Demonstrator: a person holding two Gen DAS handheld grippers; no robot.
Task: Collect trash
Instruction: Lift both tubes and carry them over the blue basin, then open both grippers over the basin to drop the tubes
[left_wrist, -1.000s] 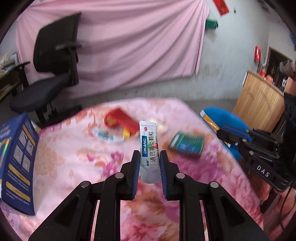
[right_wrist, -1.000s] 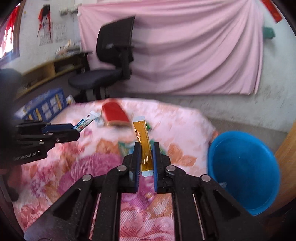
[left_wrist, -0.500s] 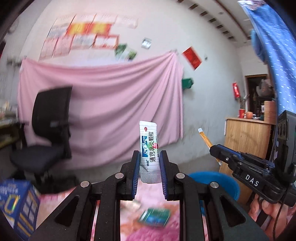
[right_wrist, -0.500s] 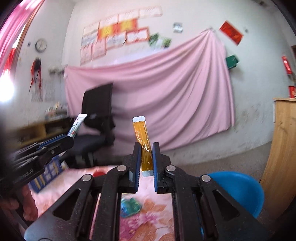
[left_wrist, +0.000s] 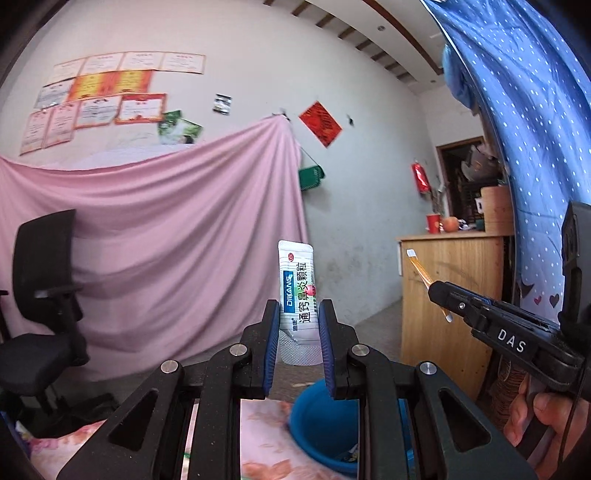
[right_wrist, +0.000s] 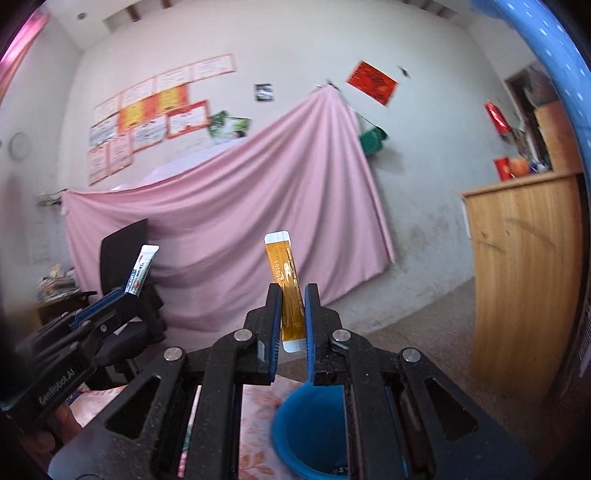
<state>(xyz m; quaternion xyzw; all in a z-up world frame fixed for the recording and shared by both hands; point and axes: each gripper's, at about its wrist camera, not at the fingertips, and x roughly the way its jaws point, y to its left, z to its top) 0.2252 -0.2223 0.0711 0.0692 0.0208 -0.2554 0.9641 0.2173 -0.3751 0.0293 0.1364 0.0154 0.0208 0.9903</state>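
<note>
Both grippers are up in the air, each carrying a piece of trash. The left gripper (left_wrist: 297, 328) is pinching a white sachet (left_wrist: 297, 291) between its blue pads, the sachet standing upright with its printed top poking out above the fingertips. The right gripper (right_wrist: 293, 317) is clamping an orange sachet (right_wrist: 286, 291), long and thin, also upright and leaning a touch to the left.

The blue bin (left_wrist: 325, 424) is sitting low and just ahead of the left gripper, peeking out below its right finger; from the right gripper it (right_wrist: 308, 432) is showing straight below and ahead, between the fingers. The floral cloth (left_wrist: 262, 435) is running beneath the left gripper, ending beside the bin.

Now the risks, as I'm reading them. Both cameras are pointing at the wall, not down, so the bin mouth is mostly hidden behind the finger frames; releasing from this height and tilt could be sending a light sachet fluttering onto the floor or the cloth. The orange one is looking the likelier to drift or stick to a pad. The grippers are also near each other, so tipping both toward the bin together could be knocking them. I'm expecting a lowering and a downward tilt before any release.
</note>
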